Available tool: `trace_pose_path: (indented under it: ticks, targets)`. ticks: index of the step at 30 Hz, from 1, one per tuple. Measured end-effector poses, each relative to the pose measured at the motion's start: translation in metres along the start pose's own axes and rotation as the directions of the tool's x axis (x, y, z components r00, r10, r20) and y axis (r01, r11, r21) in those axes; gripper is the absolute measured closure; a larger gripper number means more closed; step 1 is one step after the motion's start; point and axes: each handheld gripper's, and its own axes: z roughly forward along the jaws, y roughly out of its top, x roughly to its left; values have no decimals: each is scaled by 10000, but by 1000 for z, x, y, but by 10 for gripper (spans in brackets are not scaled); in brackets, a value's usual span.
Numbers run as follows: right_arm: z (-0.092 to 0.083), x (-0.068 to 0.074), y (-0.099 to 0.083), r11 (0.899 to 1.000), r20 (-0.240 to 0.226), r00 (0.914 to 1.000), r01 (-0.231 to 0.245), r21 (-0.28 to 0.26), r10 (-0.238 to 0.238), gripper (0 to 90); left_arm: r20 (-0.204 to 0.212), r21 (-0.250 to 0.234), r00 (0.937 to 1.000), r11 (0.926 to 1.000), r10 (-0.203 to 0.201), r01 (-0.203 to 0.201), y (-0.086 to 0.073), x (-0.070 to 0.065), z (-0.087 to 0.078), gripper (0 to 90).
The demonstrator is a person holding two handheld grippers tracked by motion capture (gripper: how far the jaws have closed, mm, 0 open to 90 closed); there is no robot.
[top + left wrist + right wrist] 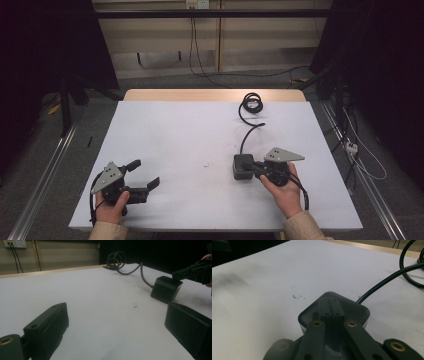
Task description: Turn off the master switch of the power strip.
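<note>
A black box (239, 173) sits on the white table (190, 130) right of centre, and its cable (251, 102) runs back to a coil near the far edge. My right gripper (246, 164) is shut, its two jaws pressed together and lying over the top of the box (358, 312); nothing is between the fingertips (332, 313). My left gripper (145, 173) stands open near the front left corner, nothing between its jaws (117, 315). From there the box (166, 288) and the right gripper (178, 274) show at the far right.
A small dark smudge (206, 165) marks the table left of the box. The cable coil (116, 260) lies by the wooden far edge. Loose cables and a power strip (351, 147) lie on the floor to the right.
</note>
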Motion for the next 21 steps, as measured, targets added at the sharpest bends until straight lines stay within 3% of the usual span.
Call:
trace_pose_path:
  ticks: [3, 21]
  targets:
    - [0, 2, 1, 9998, 120, 9998, 165, 108, -166, 900, 14, 0, 10000, 10000, -45, 45, 0, 0, 0, 48]
    - [0, 2, 1, 9998, 99, 9998, 158, 127, -159, 900, -22, -21, 10000, 10000, -62, 62, 0, -1, 0, 48]
